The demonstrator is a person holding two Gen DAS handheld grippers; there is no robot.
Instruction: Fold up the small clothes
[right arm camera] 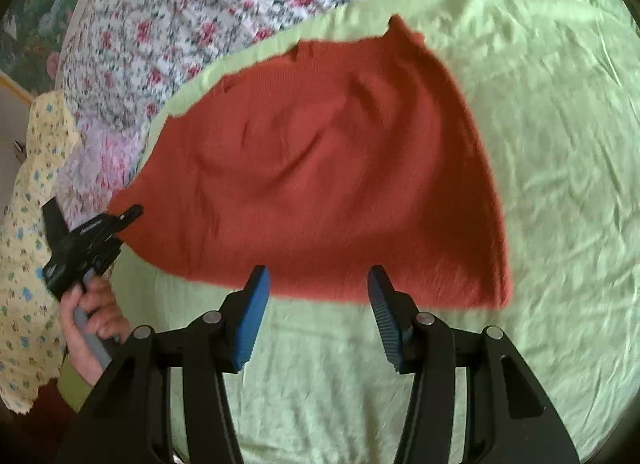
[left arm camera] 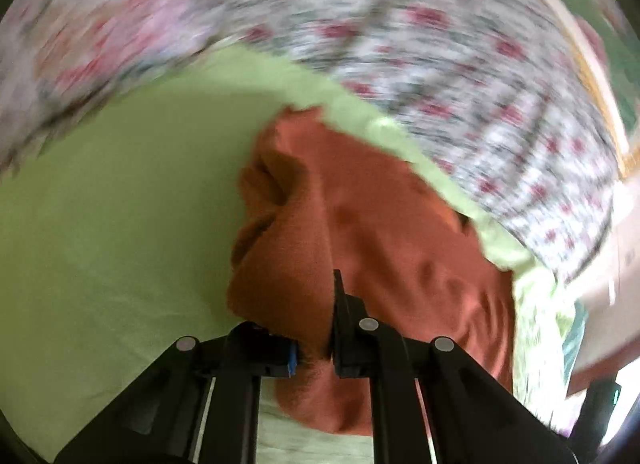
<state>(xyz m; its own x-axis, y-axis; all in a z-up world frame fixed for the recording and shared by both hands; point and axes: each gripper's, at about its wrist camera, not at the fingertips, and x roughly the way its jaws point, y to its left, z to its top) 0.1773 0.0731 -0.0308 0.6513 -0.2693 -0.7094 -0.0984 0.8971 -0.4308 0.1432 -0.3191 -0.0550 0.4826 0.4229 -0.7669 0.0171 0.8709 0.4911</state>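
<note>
A: Nearest the lens, the left gripper (left arm camera: 314,348) has its jaws clenched on a bunched corner of the orange garment (right arm camera: 320,167), which lies spread on the green sheet (right arm camera: 540,183) of the bed. The right gripper (right arm camera: 318,316) hangs released just before the near hem

B: How should it handle?

A: Soft, light, limp knit by the look; it will sag, so take corners or hems

B: Obstacles?

A: The floral quilt (right arm camera: 200,15) crowds the far edge, and the hand (right arm camera: 90,320) is close by
</note>
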